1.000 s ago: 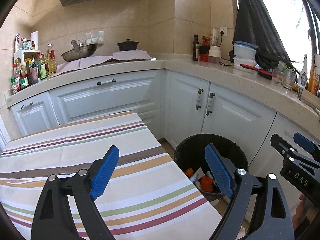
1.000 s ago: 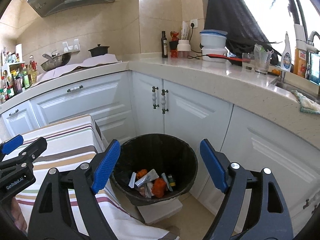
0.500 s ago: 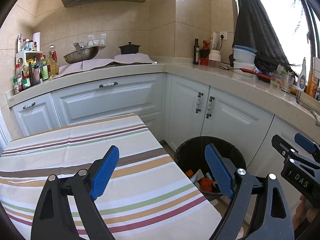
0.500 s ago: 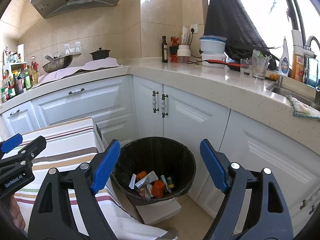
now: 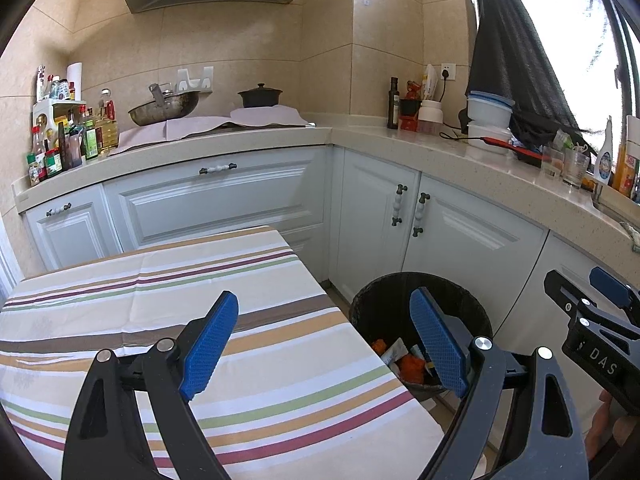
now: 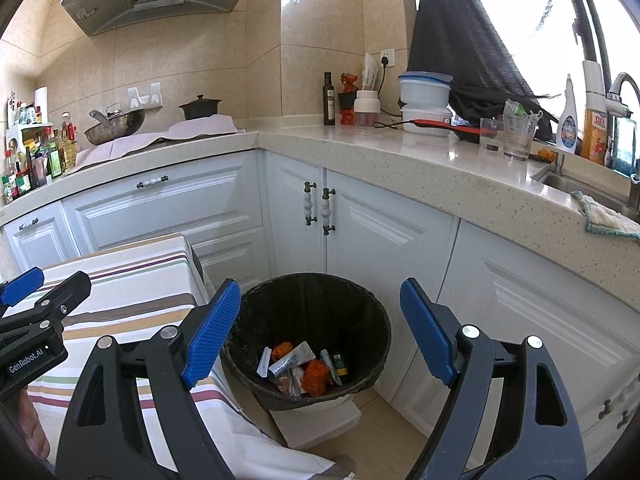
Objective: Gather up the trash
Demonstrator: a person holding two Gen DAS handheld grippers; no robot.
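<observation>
We held the left gripper [image 5: 324, 344] over the striped worktop [image 5: 168, 292] and the right gripper [image 6: 320, 328] above the black bin [image 6: 372, 312], both with jaws spread wide and nothing between them. The trash [image 6: 304, 364] lay at the bottom of the bin, which stood just beside the worktop's edge. Swinging either gripper low could have knocked the bin's rim or snagged the hanging cloth. Free room lay above the bin; the cabinets [image 6: 400, 240] closed in behind.

Black tool [image 5: 324, 344] frames, blue ribbed pads [image 6: 212, 332], silver screws, white lettering.
</observation>
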